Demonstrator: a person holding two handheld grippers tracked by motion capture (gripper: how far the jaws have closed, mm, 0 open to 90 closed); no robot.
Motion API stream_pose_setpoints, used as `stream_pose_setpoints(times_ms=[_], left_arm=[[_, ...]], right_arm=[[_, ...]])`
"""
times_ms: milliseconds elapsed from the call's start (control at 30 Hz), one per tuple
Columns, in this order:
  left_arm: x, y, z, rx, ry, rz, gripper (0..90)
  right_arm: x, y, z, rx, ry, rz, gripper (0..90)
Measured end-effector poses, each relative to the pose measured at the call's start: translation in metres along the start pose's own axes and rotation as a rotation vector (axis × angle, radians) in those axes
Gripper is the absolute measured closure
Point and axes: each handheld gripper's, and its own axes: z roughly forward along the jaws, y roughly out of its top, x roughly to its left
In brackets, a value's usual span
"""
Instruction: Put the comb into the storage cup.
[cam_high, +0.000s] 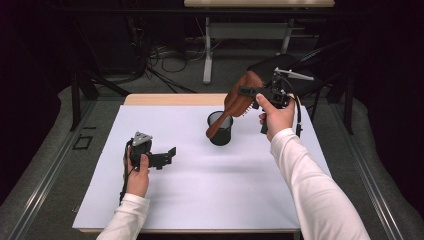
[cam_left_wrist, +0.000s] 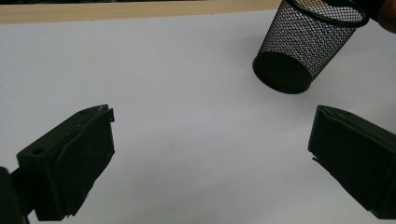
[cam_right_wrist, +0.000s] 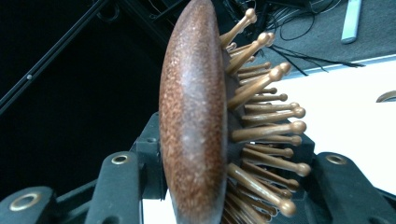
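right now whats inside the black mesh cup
The handle end of the wooden hairbrush dips into the mesh cup, while the right tool grips the brush head above. The cup's bottom is hidden by its wall, so anything else inside cannot be seen.

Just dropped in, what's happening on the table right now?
A person is working with two handheld grippers. The right gripper is shut on the head of a wooden hairbrush, held tilted so its handle dips into the black mesh cup standing on the white table. The left gripper rests low over the table with its jaws open, holding nothing, apart from the cup.
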Motion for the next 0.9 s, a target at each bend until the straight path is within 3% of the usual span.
stream_pose_setpoints(times_ms=[267,633,900], left_arm=[[0.003,-0.001,0.001,-0.002,0.044,0.016,0.3],[0.007,-0.002,0.0,-0.018,0.012,-0.028,0.3],[0.008,-0.003,0.001,-0.012,-0.002,-0.036,0.3]], right_arm=[[0.002,0.004,0.003,-0.017,-0.009,0.003,47.5],[0.0,0.008,0.009,-0.049,-0.044,0.003,47.6],[-0.004,0.01,0.013,-0.079,-0.066,0.001,47.4]])
